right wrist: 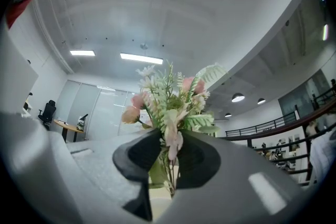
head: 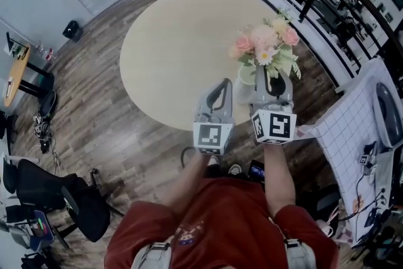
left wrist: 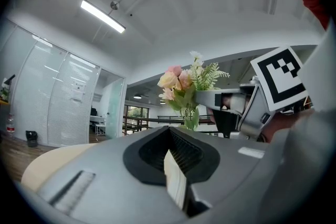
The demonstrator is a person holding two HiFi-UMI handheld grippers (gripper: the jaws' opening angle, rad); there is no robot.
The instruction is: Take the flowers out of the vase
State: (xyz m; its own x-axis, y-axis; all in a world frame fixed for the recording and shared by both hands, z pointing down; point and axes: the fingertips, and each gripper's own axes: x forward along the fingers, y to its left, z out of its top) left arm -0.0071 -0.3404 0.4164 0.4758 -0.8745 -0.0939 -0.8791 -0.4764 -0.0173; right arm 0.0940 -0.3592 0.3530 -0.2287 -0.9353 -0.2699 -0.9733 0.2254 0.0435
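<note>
1. Head view: a round pale table (head: 170, 47) fills the middle, over a wood-plank floor (head: 126, 135).
2. The left gripper (head: 221, 85) hangs over the table's near edge, just left of the vase. In the left gripper view its jaws are together with nothing between them.
3. The vase (head: 245, 75) is pale green and stands on the right part of the table, near the edge, between the tips of the two grippers.
4. The flowers (head: 264, 44), pink and cream blooms with green sprigs, rise above the vase. Whether their stem ends are clear of it I cannot tell.
5. The right gripper (head: 269, 77) is clamped on the flowers below the blooms. The right gripper view shows the thin stems pinched between its jaws.
6. Farther right are a dark railing (head: 327, 3) and a checked cloth (head: 349, 126).
</note>
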